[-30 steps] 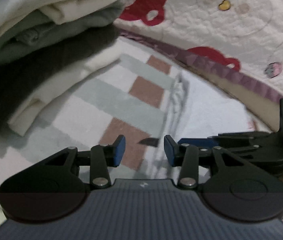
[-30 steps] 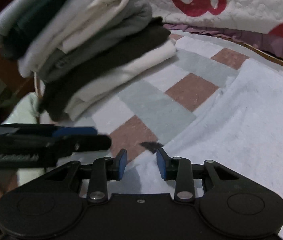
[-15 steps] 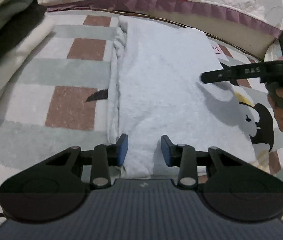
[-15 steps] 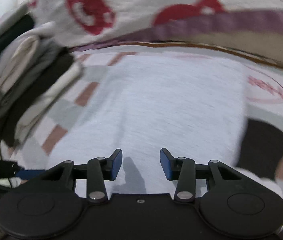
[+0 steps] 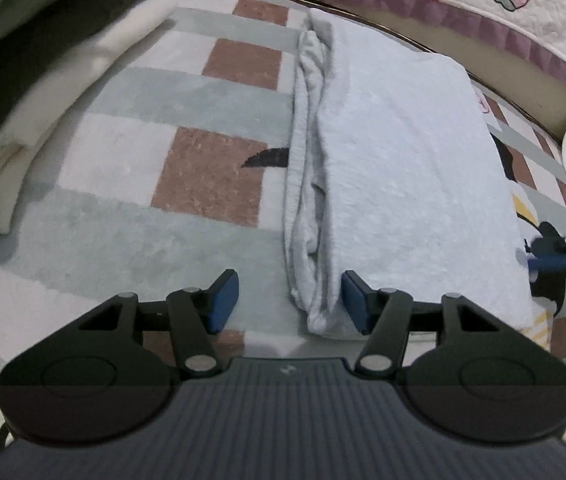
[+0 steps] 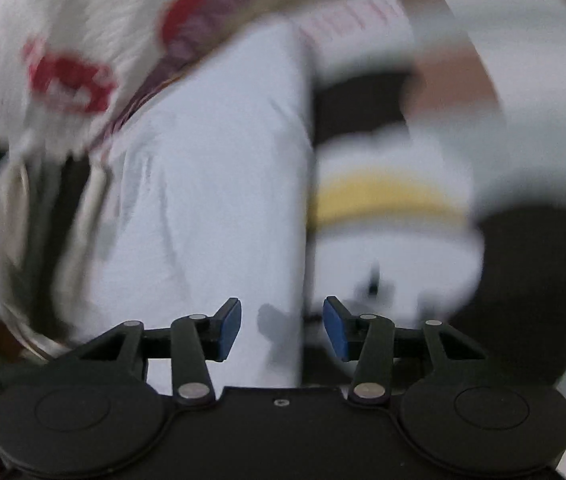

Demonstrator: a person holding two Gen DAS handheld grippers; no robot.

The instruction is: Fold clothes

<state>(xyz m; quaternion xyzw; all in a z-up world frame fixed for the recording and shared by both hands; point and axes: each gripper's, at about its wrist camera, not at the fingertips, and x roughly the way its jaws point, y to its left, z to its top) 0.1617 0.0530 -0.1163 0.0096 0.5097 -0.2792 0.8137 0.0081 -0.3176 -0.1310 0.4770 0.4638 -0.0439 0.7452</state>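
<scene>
Left wrist view shows the checked blanket (image 5: pixel 187 100) spread beneath everything, pale green, white and brown squares, with a quilt (image 5: pixel 555 8) printed in red along its far edge. On the blanket lies the folded pale blue garment (image 5: pixel 411 168), a long rectangle whose bunched layered edge runs along its left side toward me. At far left rises a stack of folded clothes (image 5: pixel 35 60), well apart from the blue piece. I tilt my left claw (image 5: pixel 289 300) steeply down over the near corner of the garment; its jaws have just been opening and stand released, the bunched edge lying between them, the right pad just beside the cloth and the left pad clear of it. At the right edge of this view my right claw (image 5: pixel 559 256) is partly seen, near the garment's right side.

Right wrist view is badly blurred. There my right claw (image 6: pixel 281 326) points down at the garment's (image 6: pixel 211 200) right edge, jaws just opened and apart, gripping nothing
</scene>
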